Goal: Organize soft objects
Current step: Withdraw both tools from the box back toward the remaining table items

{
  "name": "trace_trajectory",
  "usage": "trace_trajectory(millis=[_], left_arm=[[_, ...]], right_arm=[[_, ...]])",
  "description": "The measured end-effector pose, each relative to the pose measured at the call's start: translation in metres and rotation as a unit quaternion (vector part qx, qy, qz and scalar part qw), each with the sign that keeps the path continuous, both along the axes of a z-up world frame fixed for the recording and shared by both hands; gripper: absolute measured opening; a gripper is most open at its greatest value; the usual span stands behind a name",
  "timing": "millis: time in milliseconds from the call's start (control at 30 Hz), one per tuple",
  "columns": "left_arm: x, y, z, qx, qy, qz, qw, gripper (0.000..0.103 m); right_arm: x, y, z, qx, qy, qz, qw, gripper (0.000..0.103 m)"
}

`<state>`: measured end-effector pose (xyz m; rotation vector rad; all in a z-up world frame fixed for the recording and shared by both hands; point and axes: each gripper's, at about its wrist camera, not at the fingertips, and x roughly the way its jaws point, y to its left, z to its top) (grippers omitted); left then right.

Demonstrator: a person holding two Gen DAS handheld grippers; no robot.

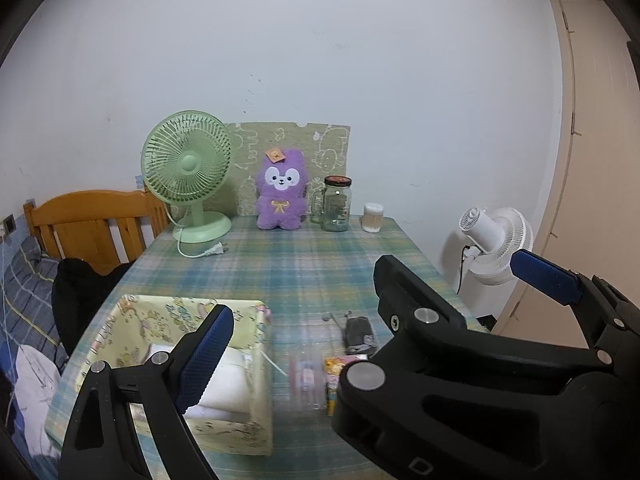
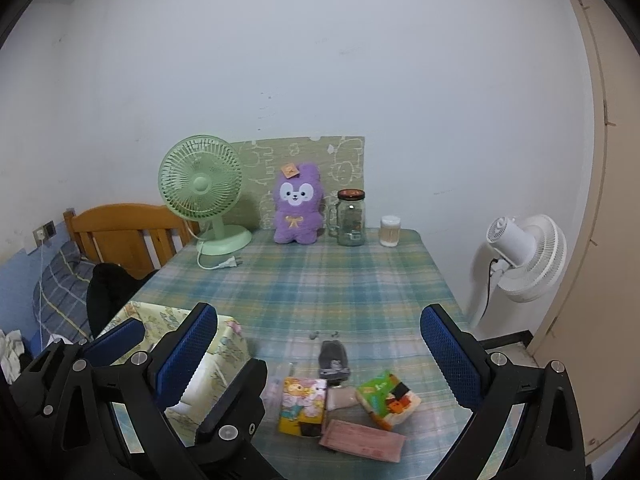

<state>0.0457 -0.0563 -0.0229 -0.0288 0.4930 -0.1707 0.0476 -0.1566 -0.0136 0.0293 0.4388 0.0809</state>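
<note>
A cluster of small soft packs lies at the near edge of the plaid tablecloth (image 2: 320, 280): a yellow-and-pink cartoon tissue pack (image 2: 301, 405), a green-and-orange tissue pack (image 2: 387, 399) at its 3 o'clock, a flat pink packet (image 2: 362, 439) at 5 o'clock, and a dark grey folded sock (image 2: 334, 360) at 1 o'clock, touching a small beige bundle (image 2: 340, 398) between the two tissue packs. At the cluster's 9 o'clock stands a pale yellow printed fabric storage box (image 1: 256, 364), open-topped, holding a folded white cloth (image 1: 224, 388).

The right gripper (image 2: 320, 364) hangs above the packs with its blue-padded jaws spread wide, holding nothing. The left gripper (image 1: 372, 308) sits over the box's right wall, jaws likewise wide apart and empty.

At the far 12 o'clock edge, against the wall, stand a green desk fan (image 2: 202, 192), unplugged, a purple plush toy (image 2: 298, 204), a glass jar (image 2: 351, 218) with small items inside that are too small to identify, and a cotton-swab tub (image 2: 390, 231). A white floor fan (image 2: 524, 258) stands off the table at 3 o'clock.
</note>
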Motion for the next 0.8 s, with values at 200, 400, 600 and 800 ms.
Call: trace_trajectory(millis=[200,400,600,800], left_arm=[[-0.001,-0.018,-0.011,0.004,0.002,-0.001,1.0000,0.094],[-0.001,-0.037,-0.023,0.010,0.008,-0.010,0.9999,0.093],[0.002,-0.053,-0.042,0.010,0.021,-0.018,0.9996,0.093],[0.008,-0.067,-0.065,0.013,0.036,-0.027,0.9989,0.093]], right_arm=[[-0.002,-0.017,-0.010,-0.004,-0.002,-0.007,1.000,0.103],[-0.002,-0.035,-0.025,0.006,0.007,-0.007,1.000,0.103],[-0.003,-0.049,-0.045,0.001,0.017,-0.011,1.000,0.103],[0.003,-0.063,-0.069,0.002,0.038,-0.017,0.999,0.103]])
